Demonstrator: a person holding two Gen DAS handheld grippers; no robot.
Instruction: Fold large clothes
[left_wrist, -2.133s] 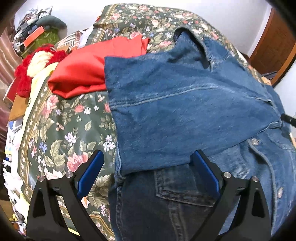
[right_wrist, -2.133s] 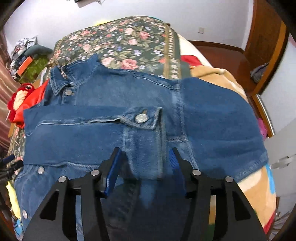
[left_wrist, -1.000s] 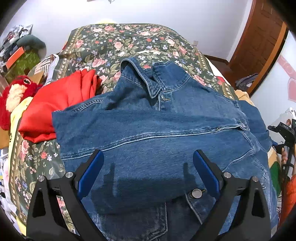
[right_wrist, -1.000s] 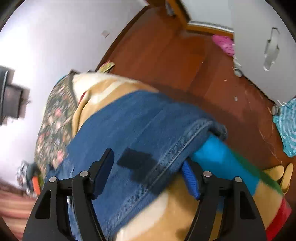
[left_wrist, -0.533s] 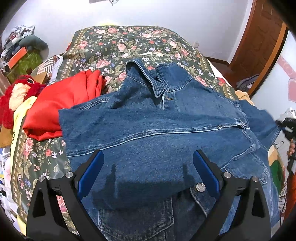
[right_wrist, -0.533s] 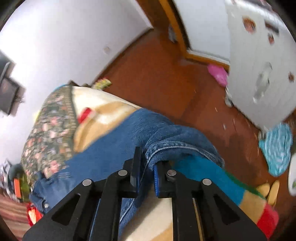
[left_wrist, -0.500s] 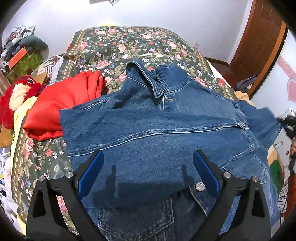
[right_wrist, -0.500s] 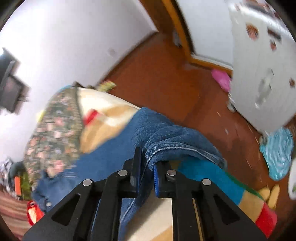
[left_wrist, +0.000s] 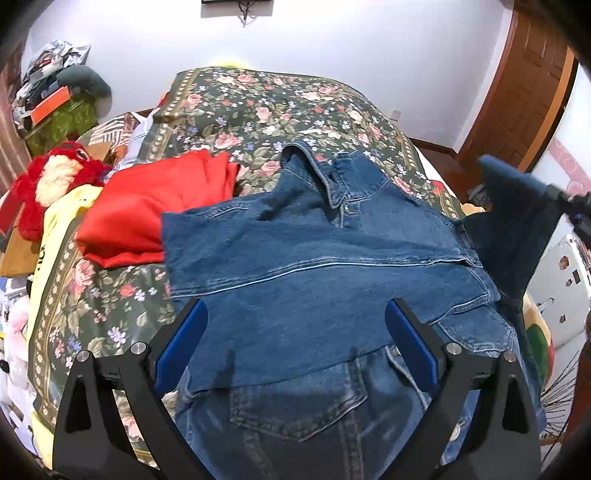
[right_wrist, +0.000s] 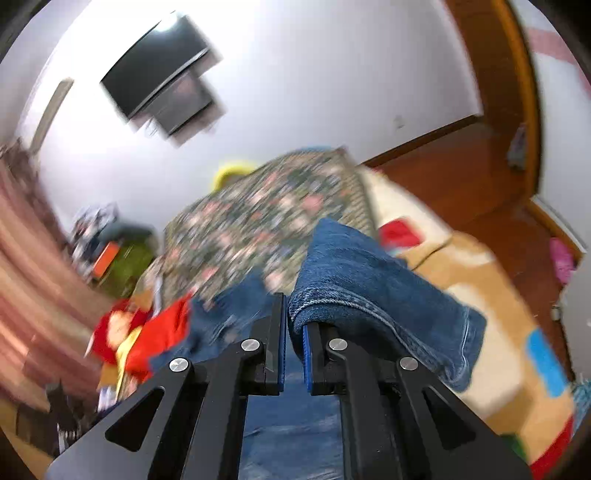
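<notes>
Your left gripper (left_wrist: 293, 345) hangs with jaws spread wide over the denim jacket (left_wrist: 317, 280), which lies on the floral bedspread (left_wrist: 258, 107), collar pointing away, one sleeve folded across. Your right gripper (right_wrist: 294, 341) is clamped on the other sleeve's cuff (right_wrist: 354, 295), lifted.

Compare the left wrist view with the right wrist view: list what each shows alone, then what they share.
Only the left wrist view: the open left gripper over the denim jacket, with its collar visible. Only the right wrist view: the right gripper shut on the jacket's sleeve, and a wall-mounted TV. Both: the jacket, floral bedspread and red cloth.
</notes>
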